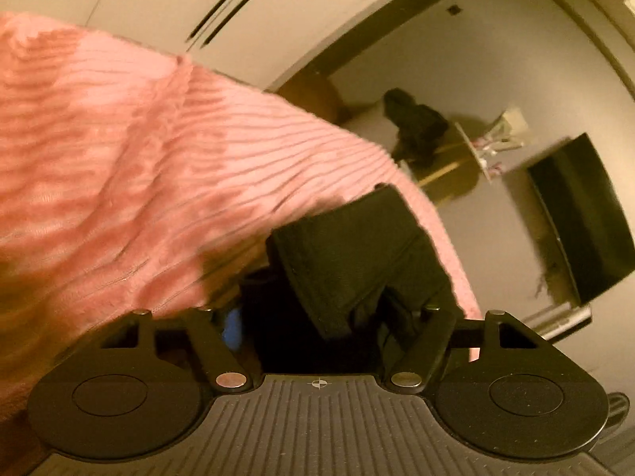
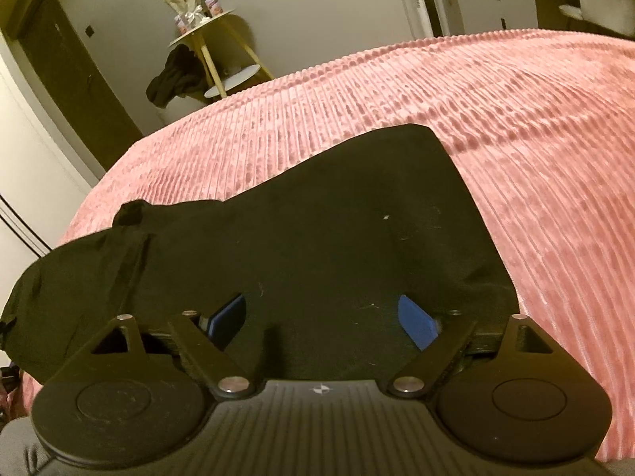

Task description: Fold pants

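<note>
The black pants (image 2: 317, 238) lie on a pink ribbed bedspread (image 2: 516, 139), spread flat toward the far side and bunched into a rumpled end (image 2: 79, 269) at the left of the right wrist view. The right gripper (image 2: 321, 317) hangs low over the near part of the garment with its two blue pads (image 2: 416, 321) well apart; the cloth lies under and between them, but neither pad presses on it, so this tong stands wide and holds nothing. That posture probably serves to leave the flat part undisturbed while the other hand works. In the left wrist view the left gripper (image 1: 317, 317) sits at a hemmed edge of the pants (image 1: 349, 261), a doubled flap of black fabric rising from between its fingers. Only a sliver of blue pad (image 1: 232, 323) shows in the dark gap, so whether the fingers actually pinch the flap cannot be told. The flap stands off the bedspread (image 1: 139, 158), which suggests this end is being gathered for carrying over the flat part as the next fold.
</note>
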{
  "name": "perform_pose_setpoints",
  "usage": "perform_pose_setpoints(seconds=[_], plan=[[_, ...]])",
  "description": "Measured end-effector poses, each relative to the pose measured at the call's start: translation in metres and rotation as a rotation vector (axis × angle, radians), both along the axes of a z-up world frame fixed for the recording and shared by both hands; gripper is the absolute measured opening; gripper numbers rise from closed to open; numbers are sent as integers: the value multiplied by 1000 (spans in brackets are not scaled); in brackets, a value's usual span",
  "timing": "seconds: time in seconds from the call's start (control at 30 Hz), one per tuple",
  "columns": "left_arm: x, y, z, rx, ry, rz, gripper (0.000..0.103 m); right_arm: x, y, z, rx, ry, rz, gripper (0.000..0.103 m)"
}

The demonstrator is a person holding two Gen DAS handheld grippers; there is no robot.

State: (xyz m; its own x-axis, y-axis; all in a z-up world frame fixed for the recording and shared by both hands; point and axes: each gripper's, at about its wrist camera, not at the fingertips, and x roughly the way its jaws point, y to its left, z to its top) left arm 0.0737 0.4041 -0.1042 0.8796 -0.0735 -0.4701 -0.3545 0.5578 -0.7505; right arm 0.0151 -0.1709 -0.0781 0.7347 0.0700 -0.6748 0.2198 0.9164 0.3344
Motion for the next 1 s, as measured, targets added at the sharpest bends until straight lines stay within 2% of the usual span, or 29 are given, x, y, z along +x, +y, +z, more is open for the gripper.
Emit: perform_pose_setpoints(seconds=[0.03, 0.1, 0.23, 0.33, 0.47, 0.57, 0.67, 0.77, 0.87, 0.93, 1.0], plan=[[0, -2, 3, 4, 1, 1, 63, 0, 1, 0, -4, 1, 1, 85], [0, -6, 17, 41, -1, -11, 46, -1, -1, 1, 7, -5, -5, 85], [-1, -29, 61, 253, -35, -96, 30, -5, -11, 3, 71, -31, -41, 85], [-6, -65, 103, 421, -113, -168, 28, -8, -16, 5, 93, -51, -68, 85], [-20, -133, 157, 607, -269, -283, 27, -12, -23, 6, 123, -70, -91, 85], [-30, -192, 185, 684, -366, -402, 27, -16, -27, 8, 142, -90, -107, 85], [-39, -255, 193, 751, -436, -533, 28, -20, -33, 9, 180, -117, -124, 85], [-44, -313, 184, 797, -458, -652, 28, -25, -41, 10, 223, -145, -135, 85], [-47, -363, 165, 804, -448, -748, 32, -30, -45, 10, 262, -173, -134, 85], [-49, -393, 149, 813, -420, -805, 47, -31, -48, 9, 284, -182, -134, 85], [-48, -411, 133, 783, -388, -872, 87, -32, -52, 7, 307, -183, -135, 85]])
